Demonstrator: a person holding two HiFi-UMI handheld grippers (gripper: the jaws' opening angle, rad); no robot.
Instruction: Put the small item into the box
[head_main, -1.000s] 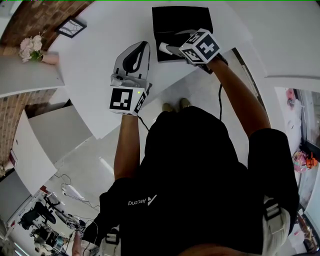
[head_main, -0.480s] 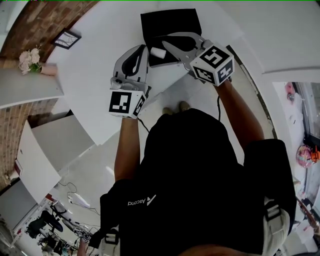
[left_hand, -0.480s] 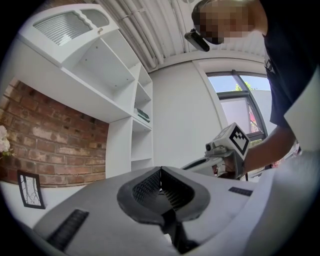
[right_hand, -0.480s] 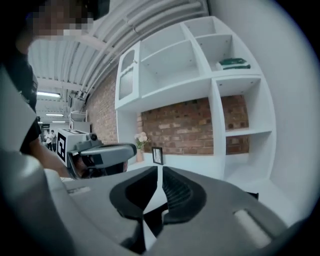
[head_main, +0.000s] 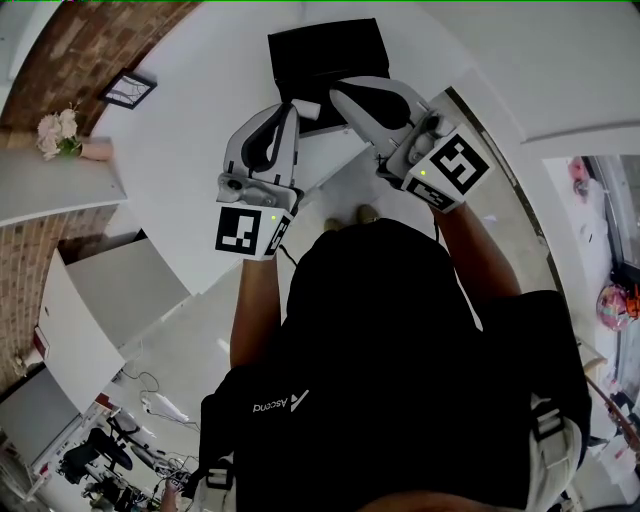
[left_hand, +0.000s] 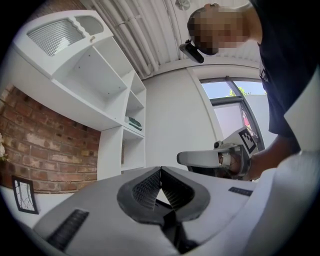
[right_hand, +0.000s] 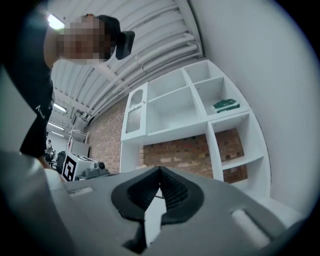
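An open black box (head_main: 325, 55) sits on the white table (head_main: 190, 150) at the far middle. A small white item (head_main: 306, 108) lies at the box's near left corner; whether it rests inside or on the rim I cannot tell. My left gripper (head_main: 289, 108) points at the box just left of the item and is shut on nothing (left_hand: 161, 170). The right gripper (head_main: 338, 92) hovers over the box's near edge, right of the item. Its jaws (right_hand: 160, 169) are shut with nothing between them. Both gripper views look up at the room, not at the table.
A framed picture (head_main: 128, 90) and pink flowers (head_main: 55, 130) stand at the table's far left. White wall shelves (right_hand: 200, 110) and a brick wall (left_hand: 55, 150) fill the gripper views. The table's near edge runs just below both grippers, with floor beneath.
The right gripper was open with the white item at its tips over the box. It has closed empty and drawn back to the right. The item lies at the box's near corner. The left gripper barely moved.
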